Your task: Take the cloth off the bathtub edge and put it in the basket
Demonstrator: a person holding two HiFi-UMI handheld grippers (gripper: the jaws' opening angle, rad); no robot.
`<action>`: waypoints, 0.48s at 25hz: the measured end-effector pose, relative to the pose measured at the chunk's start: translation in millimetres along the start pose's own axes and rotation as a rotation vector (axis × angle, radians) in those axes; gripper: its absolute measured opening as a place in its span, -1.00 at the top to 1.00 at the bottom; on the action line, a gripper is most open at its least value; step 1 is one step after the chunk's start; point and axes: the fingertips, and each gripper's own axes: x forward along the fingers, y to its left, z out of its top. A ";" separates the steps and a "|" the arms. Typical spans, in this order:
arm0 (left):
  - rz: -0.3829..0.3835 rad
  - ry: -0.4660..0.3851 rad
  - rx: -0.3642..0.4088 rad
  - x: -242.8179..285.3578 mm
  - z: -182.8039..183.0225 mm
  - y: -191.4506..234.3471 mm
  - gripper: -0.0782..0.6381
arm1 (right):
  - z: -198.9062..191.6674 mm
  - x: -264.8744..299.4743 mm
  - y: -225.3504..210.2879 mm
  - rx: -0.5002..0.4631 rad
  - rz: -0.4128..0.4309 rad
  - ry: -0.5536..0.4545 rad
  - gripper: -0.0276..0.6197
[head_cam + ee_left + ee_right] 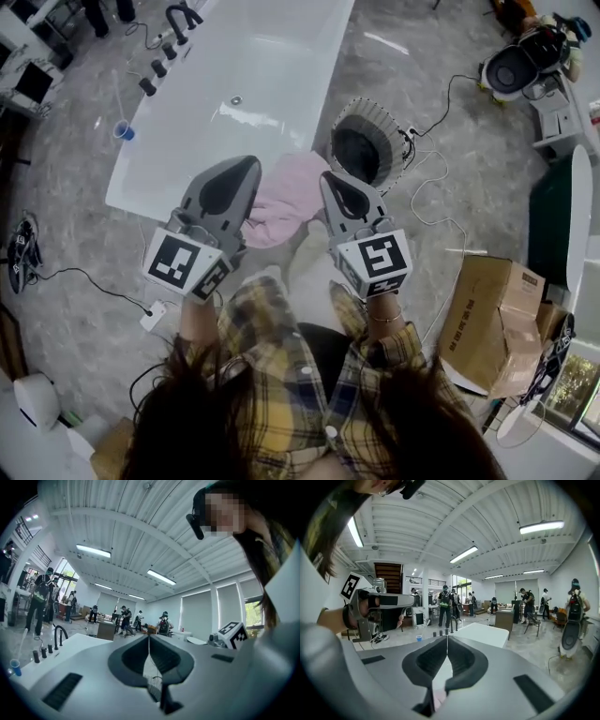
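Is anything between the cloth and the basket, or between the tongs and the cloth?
Nothing visible. The cloth lies on the tub corner, flanked by the shut left tongs and right tongs; the basket stands just beside it.

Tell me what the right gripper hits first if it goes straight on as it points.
Nothing near: the right gripper points about level over the bathtub, above the cloth. The tap at the tub's far end stands closest to that line and may be first, but depth is unclear.
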 end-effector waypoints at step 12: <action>0.294 -0.004 -0.031 80.4 -1.1 27.2 0.72 | 28.0 76.8 -68.6 -0.076 0.343 0.011 0.87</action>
